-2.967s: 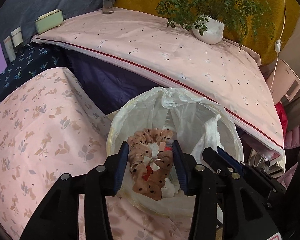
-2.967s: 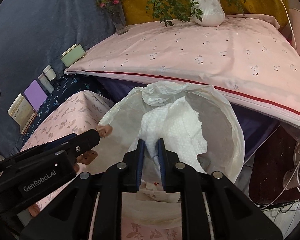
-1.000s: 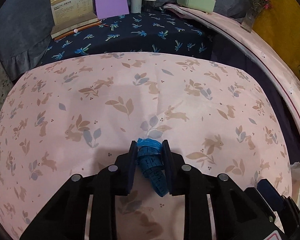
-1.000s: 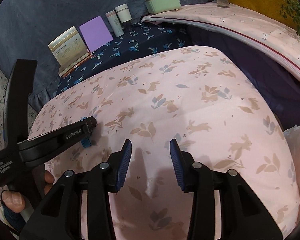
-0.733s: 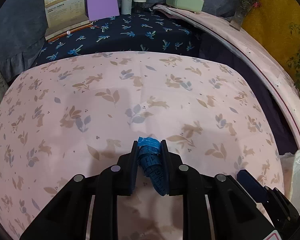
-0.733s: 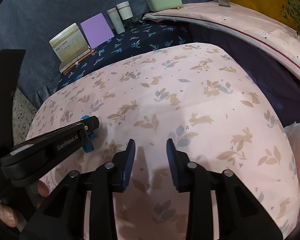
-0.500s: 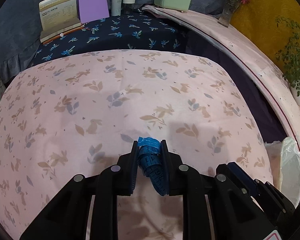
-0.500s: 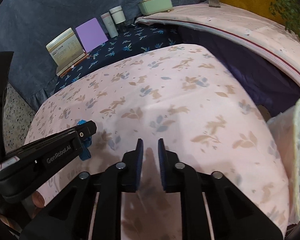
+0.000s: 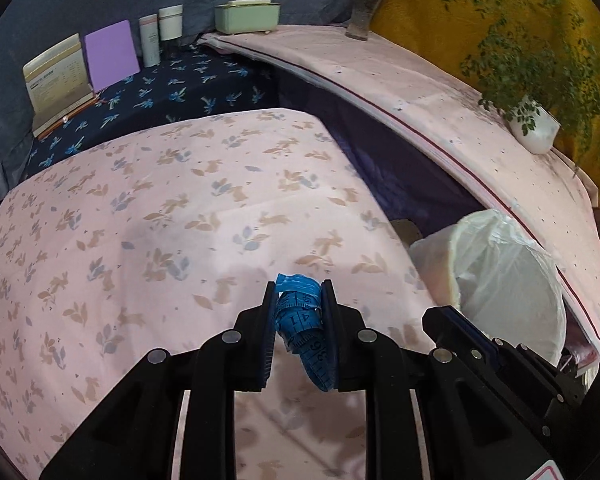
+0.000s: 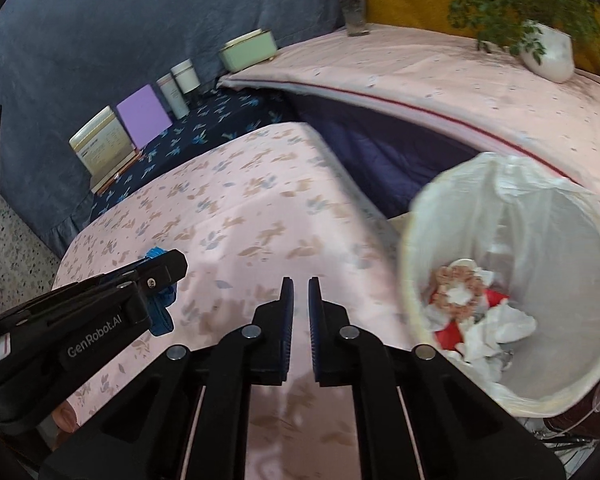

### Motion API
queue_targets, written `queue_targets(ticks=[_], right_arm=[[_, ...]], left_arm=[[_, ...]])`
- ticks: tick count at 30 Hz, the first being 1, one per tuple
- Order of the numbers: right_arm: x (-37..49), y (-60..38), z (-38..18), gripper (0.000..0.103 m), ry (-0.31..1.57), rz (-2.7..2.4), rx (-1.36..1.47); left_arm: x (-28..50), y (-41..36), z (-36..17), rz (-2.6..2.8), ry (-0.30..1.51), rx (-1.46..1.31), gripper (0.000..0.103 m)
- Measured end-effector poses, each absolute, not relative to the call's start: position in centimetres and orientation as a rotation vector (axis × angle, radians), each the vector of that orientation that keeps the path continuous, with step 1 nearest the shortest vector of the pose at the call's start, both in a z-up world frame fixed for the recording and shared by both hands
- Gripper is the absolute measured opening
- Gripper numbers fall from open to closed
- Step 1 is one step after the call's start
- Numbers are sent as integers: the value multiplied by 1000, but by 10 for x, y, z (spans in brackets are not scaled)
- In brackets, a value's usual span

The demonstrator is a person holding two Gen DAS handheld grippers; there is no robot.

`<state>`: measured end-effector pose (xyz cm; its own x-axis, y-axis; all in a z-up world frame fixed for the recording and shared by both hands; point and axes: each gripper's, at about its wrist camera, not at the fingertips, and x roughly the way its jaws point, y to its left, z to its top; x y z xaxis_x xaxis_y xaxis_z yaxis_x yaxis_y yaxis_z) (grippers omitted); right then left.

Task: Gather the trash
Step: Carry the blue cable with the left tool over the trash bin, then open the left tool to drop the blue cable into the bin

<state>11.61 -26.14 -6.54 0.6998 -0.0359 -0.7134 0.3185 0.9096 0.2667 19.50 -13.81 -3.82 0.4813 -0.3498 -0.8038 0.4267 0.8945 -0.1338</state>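
left wrist view: left gripper [image 9: 297, 308] clamped on a bunched blue measuring tape [image 9: 300, 320], held above the pink rabbit-print cloth [image 9: 160, 208]. loose tail of the tape hanging down past the right finger, free of the grip. bin [image 9: 512, 280] with white liner low at right, beside the cloth's edge and well apart from the tape. books [image 9: 60, 80], bottles [image 9: 160, 36], green box [image 9: 246, 16] and potted plant [image 9: 534, 128] far behind, clear of the path.

likely risks: only part of the bundle pinched, so possible unrolling or slipping out short of the bin; dangling tail liable to catch on the liner's rim and drape outside instead of dropping in.

right wrist view: right gripper [image 10: 298, 304] empty, fingers nearly together with a thin gap, over the same cloth. left gripper [image 10: 156, 276] at left with the blue tape [image 10: 162, 308] showing under its tip. bin [image 10: 416, 240] at right, mouth open, already holding a peach scrunchie [image 10: 456, 284], white paper [image 10: 496, 324] and something red.

likely risks: right gripper placed between left gripper and bin, so a knock during the crossing plausible; thin liner easily dragged or the light bin tipped by a low approach. view slightly blurred.
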Motion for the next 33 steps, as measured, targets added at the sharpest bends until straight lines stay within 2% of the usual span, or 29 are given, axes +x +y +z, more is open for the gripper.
queue_targets(ticks=[8, 18, 33], right_arm=[[63, -321, -58, 6, 724, -302, 448], [17, -390, -60, 6, 686, -435, 517], [7, -418, -76, 6, 693, -475, 553]], left_arm=[[150, -218, -18, -621, 924, 180, 18], [118, -305, -21, -786, 939, 249, 19], [110, -343, -40, -858, 989, 262, 19]])
